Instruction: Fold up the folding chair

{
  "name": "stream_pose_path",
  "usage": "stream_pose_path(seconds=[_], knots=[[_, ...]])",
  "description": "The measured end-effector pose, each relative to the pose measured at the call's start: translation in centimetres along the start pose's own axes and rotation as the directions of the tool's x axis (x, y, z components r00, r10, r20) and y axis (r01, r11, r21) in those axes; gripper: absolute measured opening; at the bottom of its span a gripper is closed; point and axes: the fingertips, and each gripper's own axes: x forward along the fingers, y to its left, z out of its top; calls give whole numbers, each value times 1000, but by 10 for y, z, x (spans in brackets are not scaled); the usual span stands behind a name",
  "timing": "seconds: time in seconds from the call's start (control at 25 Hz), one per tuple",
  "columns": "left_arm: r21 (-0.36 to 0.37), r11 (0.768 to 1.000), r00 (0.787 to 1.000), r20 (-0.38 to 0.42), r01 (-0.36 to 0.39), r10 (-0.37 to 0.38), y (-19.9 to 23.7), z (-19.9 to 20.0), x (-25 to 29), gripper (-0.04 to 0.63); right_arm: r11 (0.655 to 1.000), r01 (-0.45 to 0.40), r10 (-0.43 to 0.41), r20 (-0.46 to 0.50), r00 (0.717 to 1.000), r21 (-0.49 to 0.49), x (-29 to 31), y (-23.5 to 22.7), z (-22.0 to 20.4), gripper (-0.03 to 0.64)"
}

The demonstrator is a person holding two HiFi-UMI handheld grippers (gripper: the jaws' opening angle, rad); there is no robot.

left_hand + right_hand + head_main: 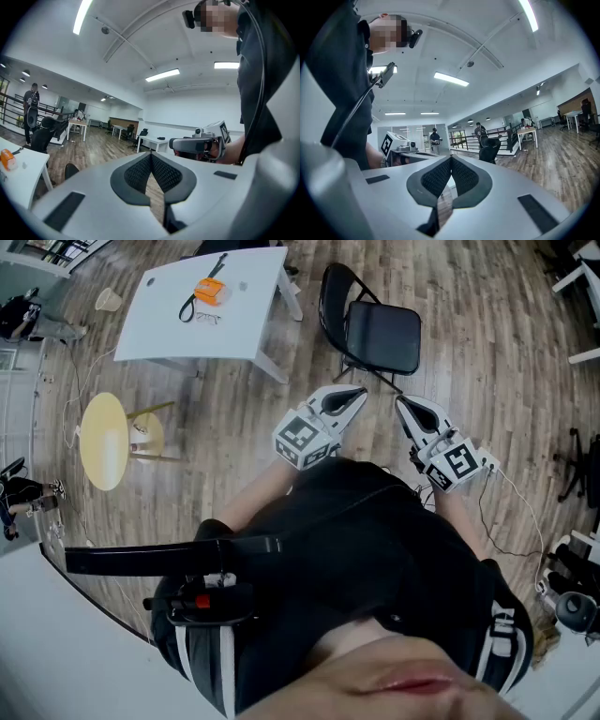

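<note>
Black folding chair (371, 332) open at upper centre, left gripper (352, 401) and right gripper (406, 409) below it, both jaws together, empty.

I can read no word, number, brand or sign in any of my three views. The marker cube (302, 440) of the left gripper (359, 395) and the marker cube (459, 465) of the right gripper (401, 404) carry black-and-white square patterns, which I cannot read as letters or digits. The white marks (503, 624) on the person's dark clothing (375, 540) and the face of the orange thing (211, 291) on the white table (169, 329) are too small and blurred for me to make out any print.
</note>
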Motion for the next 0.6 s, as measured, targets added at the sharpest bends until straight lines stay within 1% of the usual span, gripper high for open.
stream_pose_path(seconds=[0.12, 0.48, 0.6], knots=[[10, 1000, 1000, 0, -8, 8, 1, 1, 0, 5, 1000, 1, -1, 0, 1000, 5, 1, -2, -2, 9], [-3, 1000, 1000, -1, -26, 26, 2, -1, -5, 5, 1000, 22, -22, 5, 1000, 12, -1, -3, -3, 9], [-6, 1000, 1000, 1, -25, 25, 3, -2, -6, 5, 999, 22, -22, 20, 1000, 30, -2, -4, -2, 9]])
